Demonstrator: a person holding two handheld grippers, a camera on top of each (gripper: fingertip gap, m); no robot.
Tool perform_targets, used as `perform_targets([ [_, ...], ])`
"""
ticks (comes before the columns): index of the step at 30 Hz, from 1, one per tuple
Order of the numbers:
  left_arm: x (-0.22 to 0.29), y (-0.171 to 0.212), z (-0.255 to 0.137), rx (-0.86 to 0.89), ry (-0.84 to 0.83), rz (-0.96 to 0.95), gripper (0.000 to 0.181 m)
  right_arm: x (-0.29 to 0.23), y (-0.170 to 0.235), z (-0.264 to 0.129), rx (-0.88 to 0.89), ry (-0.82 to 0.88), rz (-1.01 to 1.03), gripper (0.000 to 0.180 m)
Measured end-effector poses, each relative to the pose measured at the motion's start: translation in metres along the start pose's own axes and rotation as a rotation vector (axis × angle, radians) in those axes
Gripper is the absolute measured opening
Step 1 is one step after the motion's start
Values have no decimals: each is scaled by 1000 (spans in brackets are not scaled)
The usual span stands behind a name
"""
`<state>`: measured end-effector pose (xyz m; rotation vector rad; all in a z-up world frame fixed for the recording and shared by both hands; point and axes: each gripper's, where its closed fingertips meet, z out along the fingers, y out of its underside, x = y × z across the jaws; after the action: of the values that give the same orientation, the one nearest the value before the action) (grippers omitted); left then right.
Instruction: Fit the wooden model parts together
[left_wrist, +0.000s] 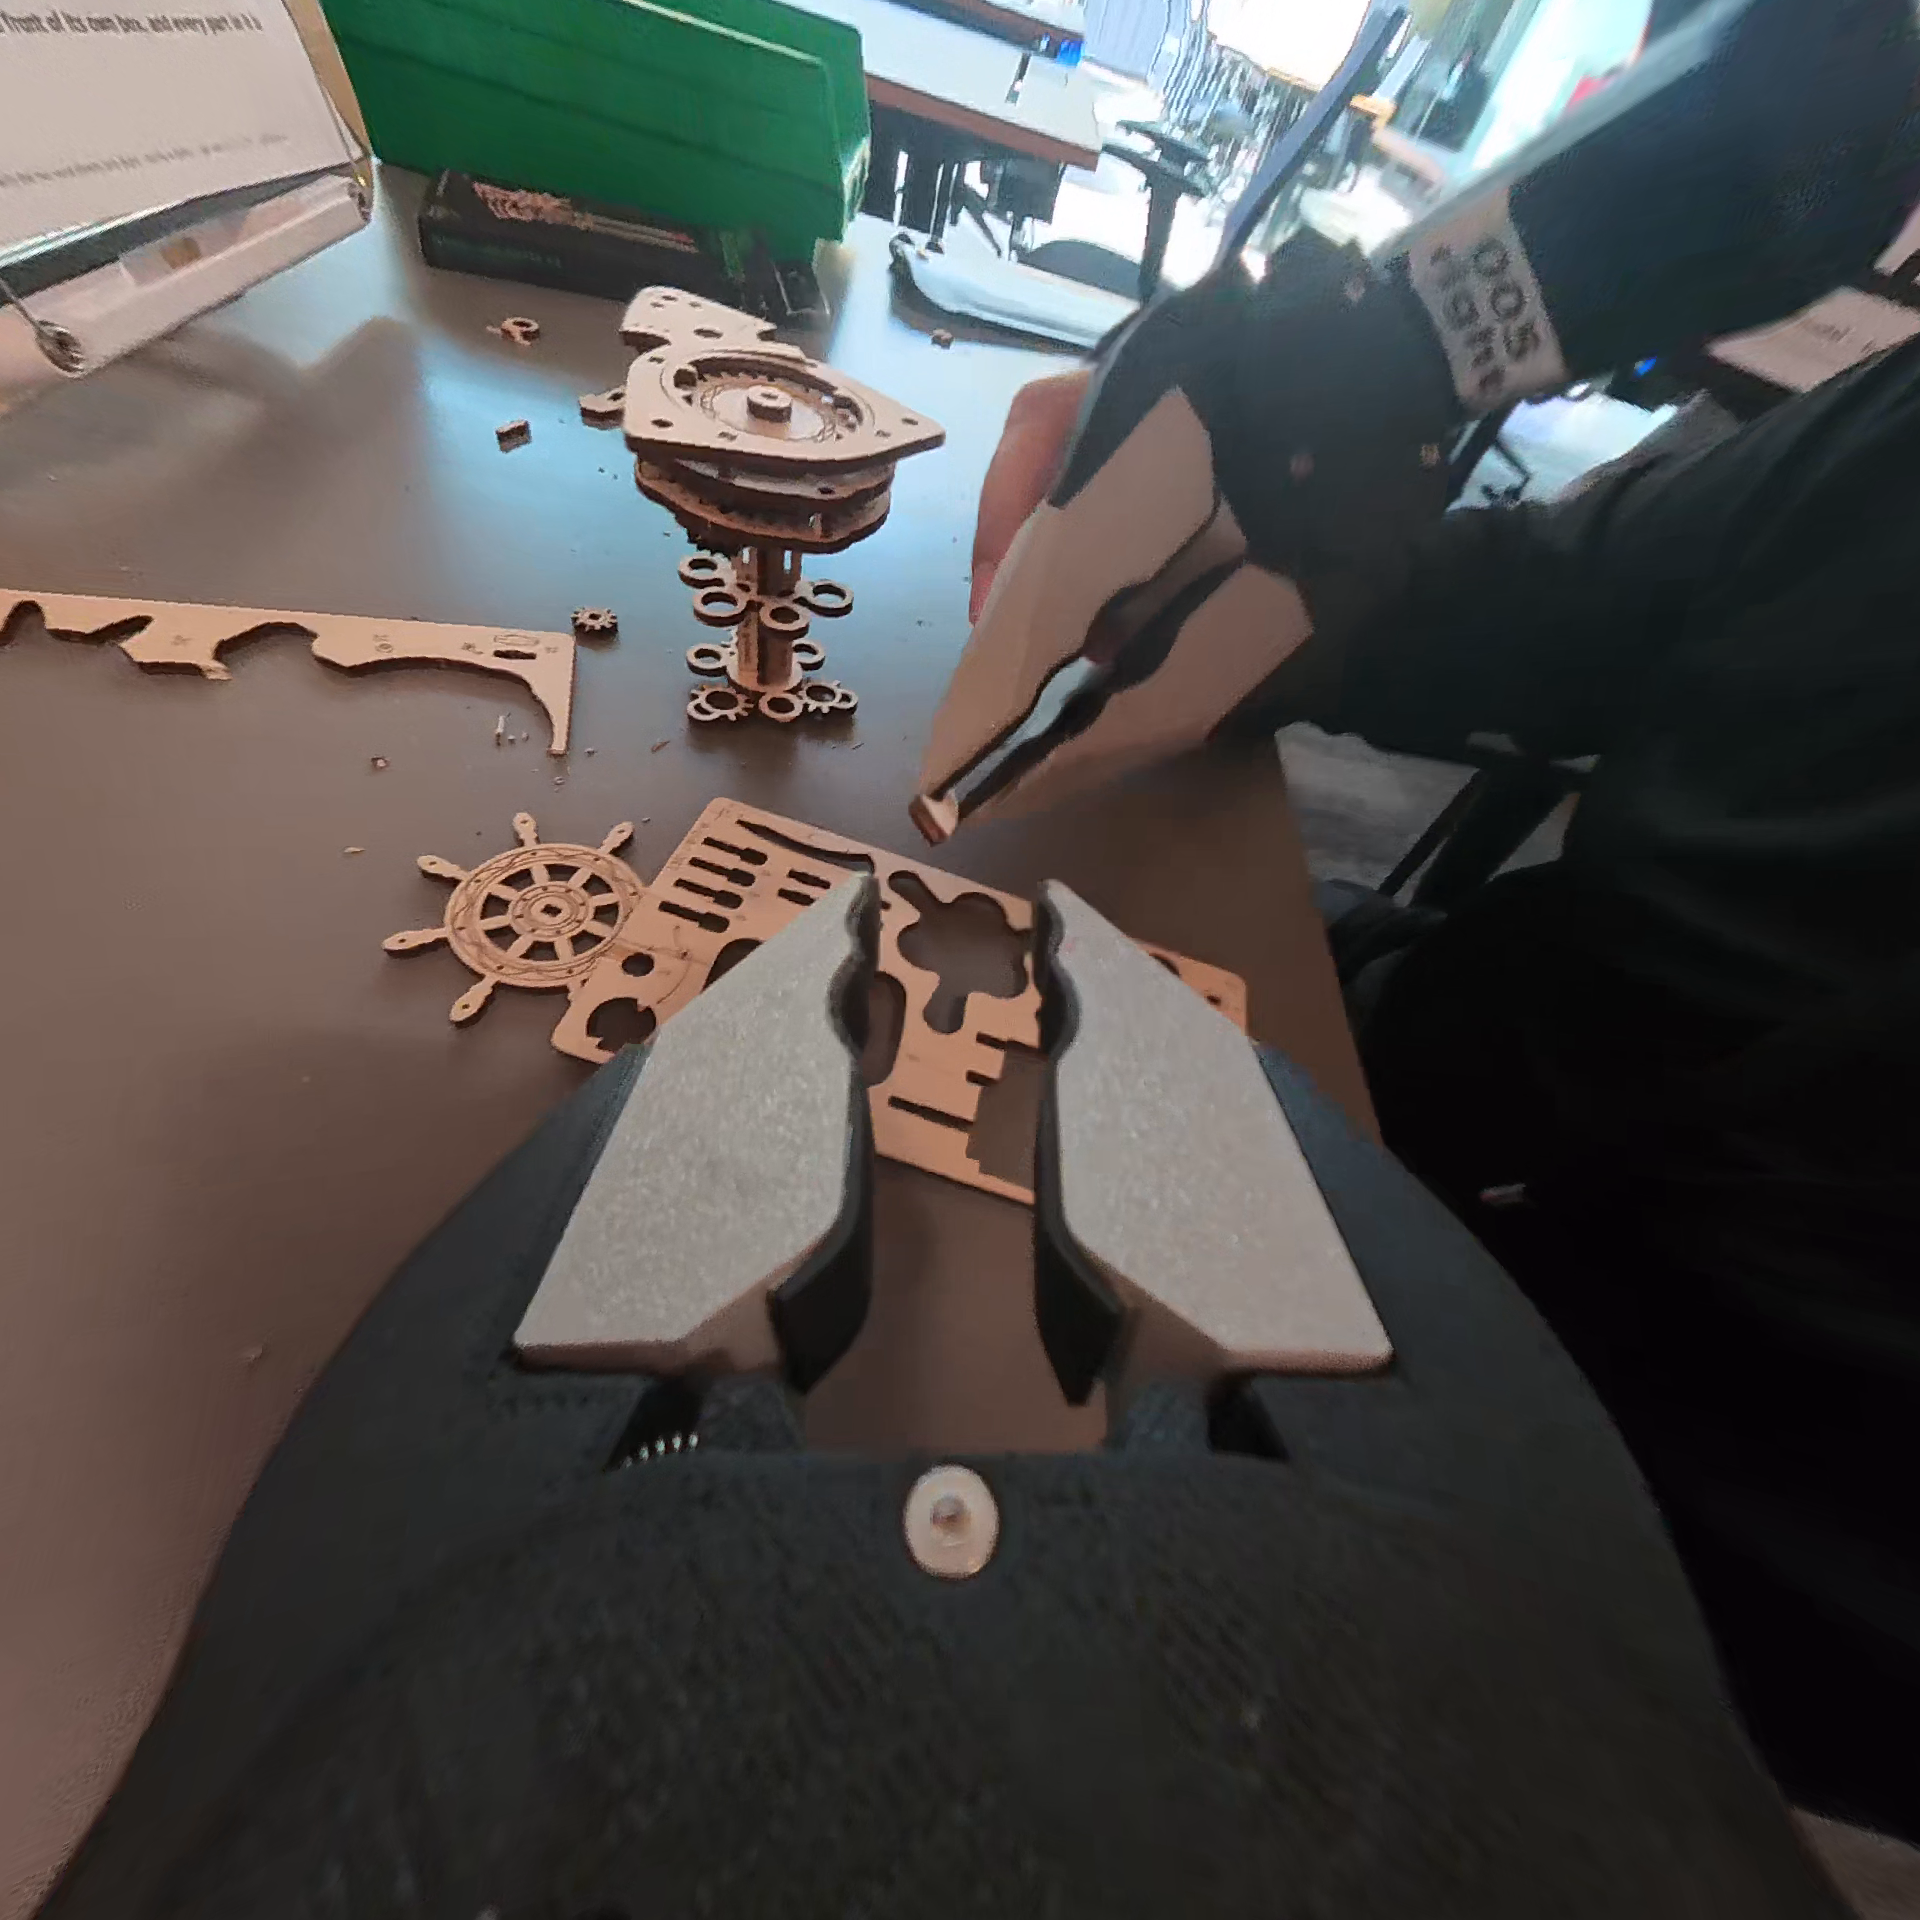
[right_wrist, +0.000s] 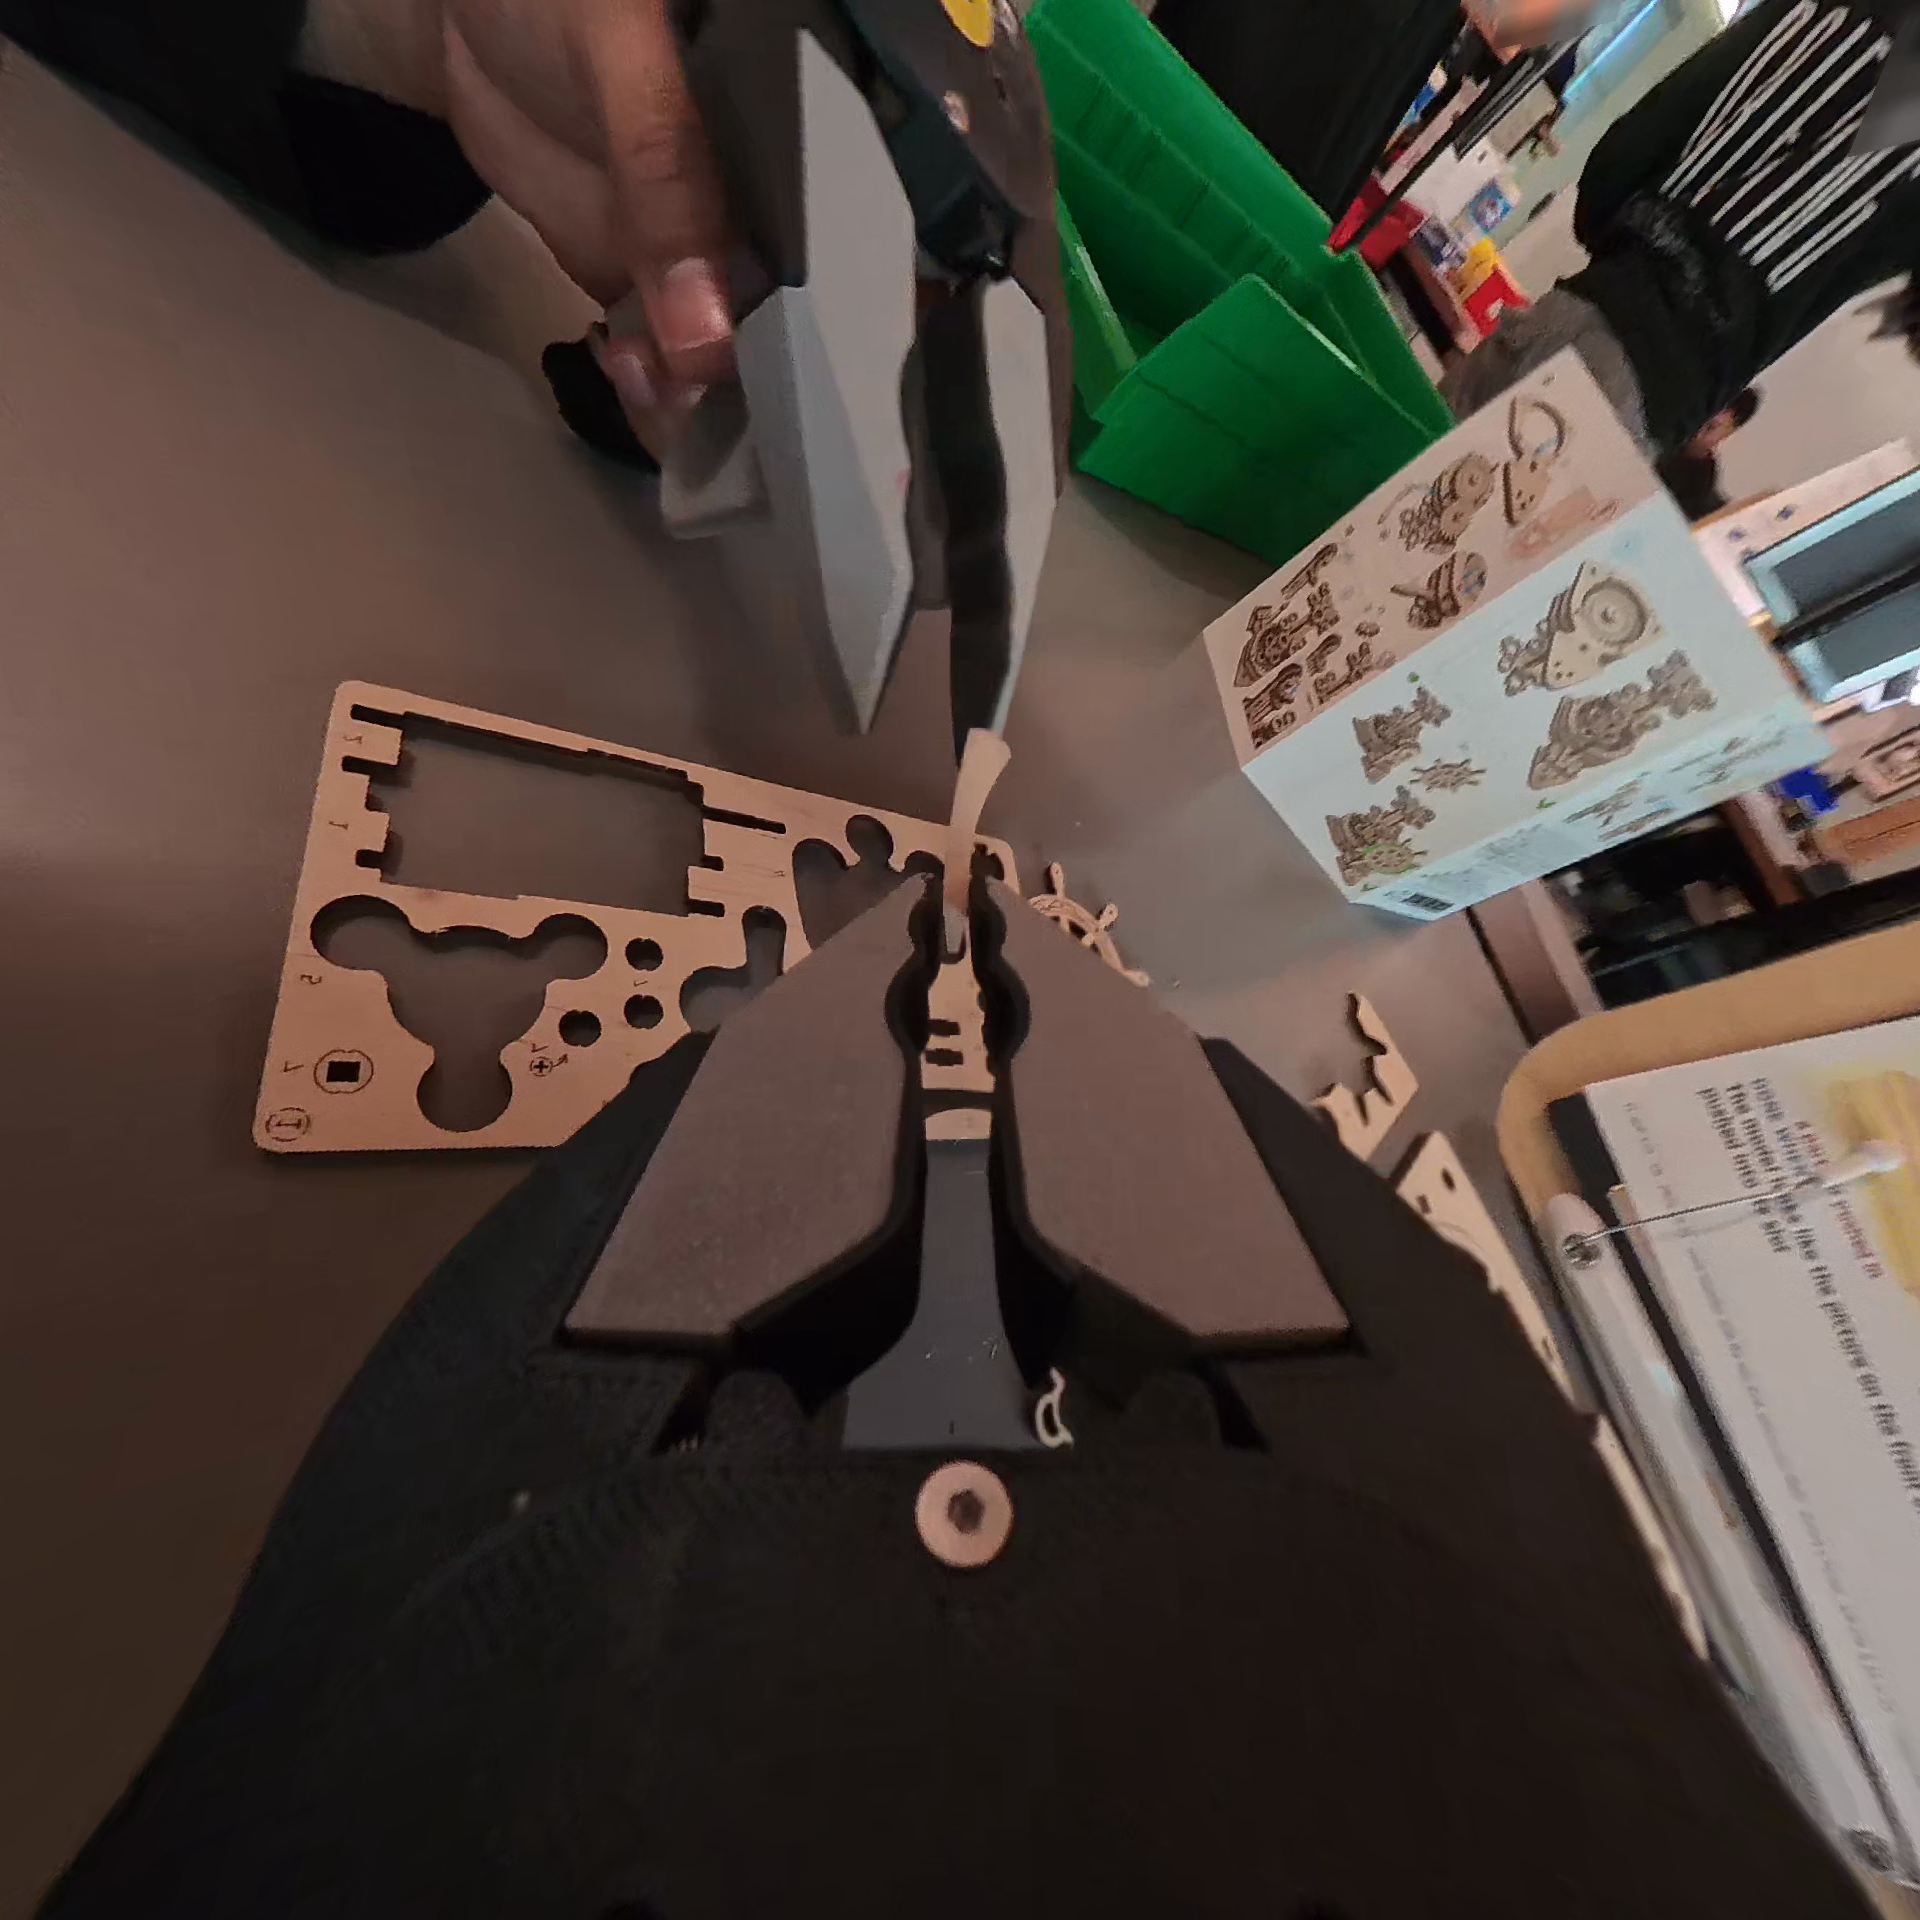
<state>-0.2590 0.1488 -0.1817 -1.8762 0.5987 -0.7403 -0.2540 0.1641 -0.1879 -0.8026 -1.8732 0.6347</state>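
Note:
My right gripper (right_wrist: 956, 899) is shut on a small flat wooden piece (right_wrist: 975, 800) that sticks out past its tips. In the left wrist view the right gripper (left_wrist: 954, 792) comes in from the right and holds the piece (left_wrist: 930, 818) just above the table. My left gripper (left_wrist: 958, 899) is open and empty, over a cut-out wooden sheet (left_wrist: 935, 1101), with its tips just short of the piece. In the right wrist view the left gripper (right_wrist: 930, 717) points down at the piece. The half-built model (left_wrist: 769, 499) stands behind. A ship's wheel part (left_wrist: 540, 920) lies to the left.
A leftover wooden frame (left_wrist: 312, 644) lies at the left. A green bin (left_wrist: 623, 94), a dark box (left_wrist: 582, 234) and an instruction stand (left_wrist: 156, 135) stand at the back. The picture-covered model box (right_wrist: 1507, 675) stands to the right. The table edge (left_wrist: 1320, 883) runs close on the right. Left and right tips are no more than a few centimetres apart.

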Motion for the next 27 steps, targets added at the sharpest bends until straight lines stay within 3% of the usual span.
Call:
perform_targets([
  [5, 4, -4, 2, 27, 36, -37, 21, -9, -1, 4, -33, 28, -125, 1],
  [8, 4, -1, 4, 16, 46, -54, 4, -13, -3, 4, -28, 18, -140, 1],
  [27, -2, -10, -1, 118, 119, -312, 1, -5, -10, 4, -24, 146, -255, 1],
])
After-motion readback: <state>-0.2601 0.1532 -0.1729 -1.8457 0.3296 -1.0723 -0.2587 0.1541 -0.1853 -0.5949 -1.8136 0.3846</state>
